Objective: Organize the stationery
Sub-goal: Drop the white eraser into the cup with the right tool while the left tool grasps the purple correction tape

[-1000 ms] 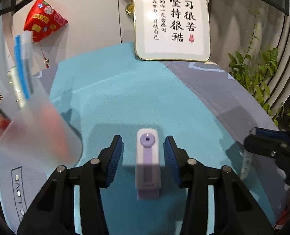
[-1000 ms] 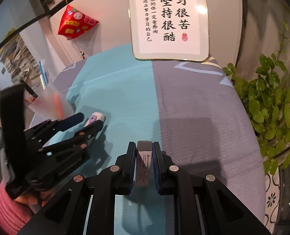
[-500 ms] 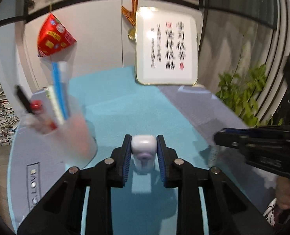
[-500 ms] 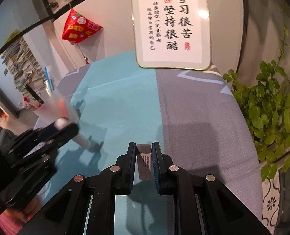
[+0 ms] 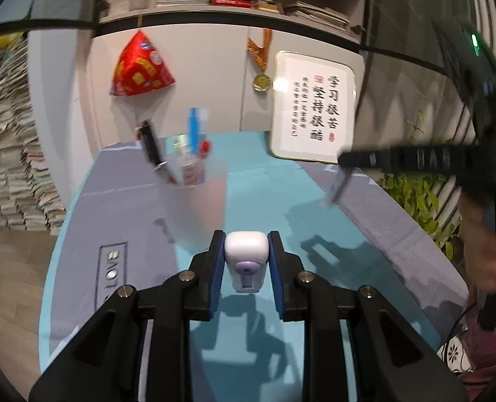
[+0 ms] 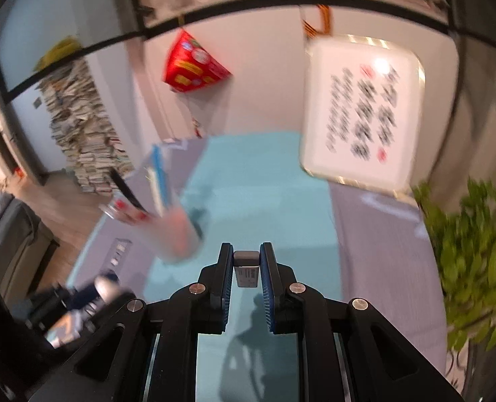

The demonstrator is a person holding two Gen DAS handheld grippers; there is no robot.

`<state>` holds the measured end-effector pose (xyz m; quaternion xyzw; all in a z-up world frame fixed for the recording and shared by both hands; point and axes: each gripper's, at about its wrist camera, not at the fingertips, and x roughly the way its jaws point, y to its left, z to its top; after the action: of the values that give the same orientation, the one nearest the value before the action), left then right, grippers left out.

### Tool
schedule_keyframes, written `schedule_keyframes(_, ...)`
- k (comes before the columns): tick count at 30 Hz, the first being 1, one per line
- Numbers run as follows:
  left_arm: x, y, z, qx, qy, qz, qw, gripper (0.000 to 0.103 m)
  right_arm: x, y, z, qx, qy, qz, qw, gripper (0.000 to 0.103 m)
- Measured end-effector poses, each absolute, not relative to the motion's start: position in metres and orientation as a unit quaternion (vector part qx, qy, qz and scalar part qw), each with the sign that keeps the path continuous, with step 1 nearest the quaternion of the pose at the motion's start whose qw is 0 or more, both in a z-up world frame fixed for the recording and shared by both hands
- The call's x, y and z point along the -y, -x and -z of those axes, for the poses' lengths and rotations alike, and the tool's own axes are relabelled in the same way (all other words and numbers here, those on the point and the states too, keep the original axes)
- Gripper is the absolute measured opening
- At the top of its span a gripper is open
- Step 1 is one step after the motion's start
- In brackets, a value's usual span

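A table point(image 5: 120, 201) was covered by a cloth in two colours: a teal band ran down the middle, and grey bands lay along either side of it point(image 6: 375, 261). A small dark label with pale lettering was printed on the left grey band. On the cloth, near the seam between the left grey band and the teal, a translucent frosted cup point(image 5: 194, 201) was stood upright, and pens and markers were seen sticking out of its top. At the far end of the table a white framed calligraphy board point(image 5: 315, 107) was propped upright against the wall, its lower edge resting on the cloth. Shadows were cast onto the teal band in the near part.
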<state>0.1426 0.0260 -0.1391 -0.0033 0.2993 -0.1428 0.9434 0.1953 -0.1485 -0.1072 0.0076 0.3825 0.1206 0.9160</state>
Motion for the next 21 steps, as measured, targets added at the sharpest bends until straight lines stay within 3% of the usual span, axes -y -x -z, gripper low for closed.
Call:
schedule_keyframes(9, -0.059, -0.127, 0.132, -0.28, 0.026, 0.116, 0.953, 0.023, 0.08, -0.229, 0.069, -0.343, 0.017, -0.167, 0.924, 0.017)
schedule_keyframes(21, -0.078, -0.13, 0.136, -0.281, 0.044, 0.103, 0.953, 0.023, 0.054, -0.266, 0.101, -0.399, 0.016, -0.173, 0.9, 0.017)
